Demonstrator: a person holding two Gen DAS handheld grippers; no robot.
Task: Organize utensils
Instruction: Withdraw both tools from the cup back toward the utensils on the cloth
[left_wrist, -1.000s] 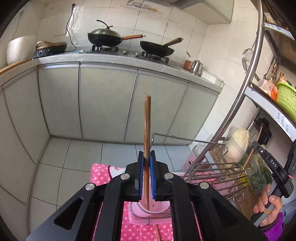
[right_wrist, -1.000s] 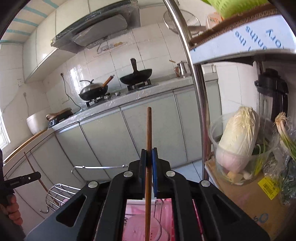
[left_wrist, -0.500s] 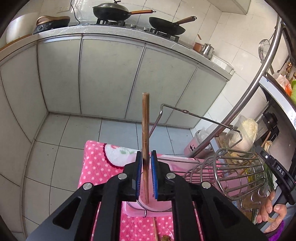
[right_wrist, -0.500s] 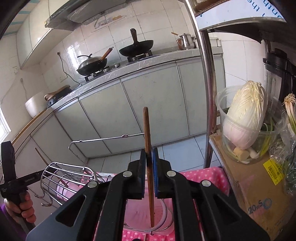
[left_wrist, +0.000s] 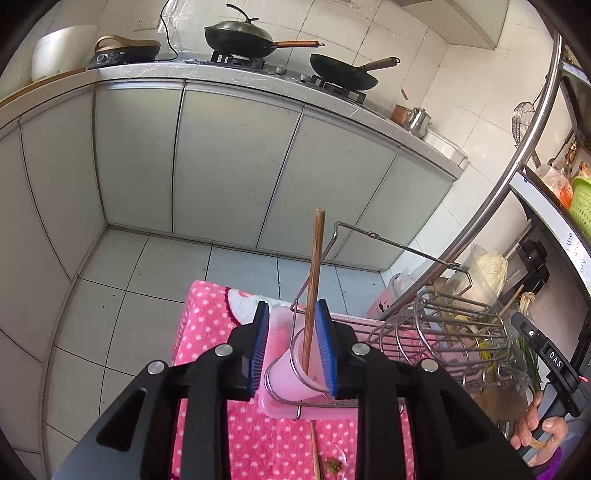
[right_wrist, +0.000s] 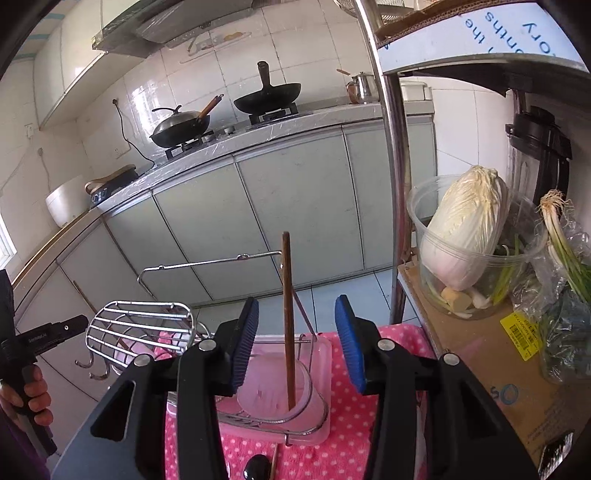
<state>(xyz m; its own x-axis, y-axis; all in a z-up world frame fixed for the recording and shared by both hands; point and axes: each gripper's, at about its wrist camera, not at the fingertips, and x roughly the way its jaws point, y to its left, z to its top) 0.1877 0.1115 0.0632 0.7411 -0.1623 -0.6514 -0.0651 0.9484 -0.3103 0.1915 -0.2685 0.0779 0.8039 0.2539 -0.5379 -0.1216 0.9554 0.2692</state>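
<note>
Two bits of writing are readable here: "DAS" in white on the black handle of the right gripper (left_wrist: 546, 354) as seen from the left wrist camera, and upside-down blue letters on the shelf edge (right_wrist: 517, 26) in the right wrist view, something like "onths" and "ory", cut off. A yellow barcode sticker (right_wrist: 522, 332) sits on the cardboard box (right_wrist: 480, 347) under the cabbage tub, print too small to read.

On to the actual task stuff. In the left wrist view a wooden chopstick (left_wrist: 313, 291) stands nearly upright in the pink cup (left_wrist: 291, 376), which is held by a wire ring on the pink tray. The left gripper (left_wrist: 293, 347) has its blue pads spread apart on either side of the stick; the stick is close by the right pad, whether touching I can't tell, with a clear gap to the left pad.

Same deal in the right wrist view: a chopstick (right_wrist: 287, 317) stands in the pink cup (right_wrist: 273, 397), leaning a little, and the right gripper (right_wrist: 295, 339) is wide open around it, pads well clear on both sides.

Beside the cup sits a wire utensil basket (right_wrist: 144, 328) on the pink polka-dot cloth (right_wrist: 343, 454). Another chopstick (left_wrist: 314, 454) lies flat on the cloth below the tray.
</note>
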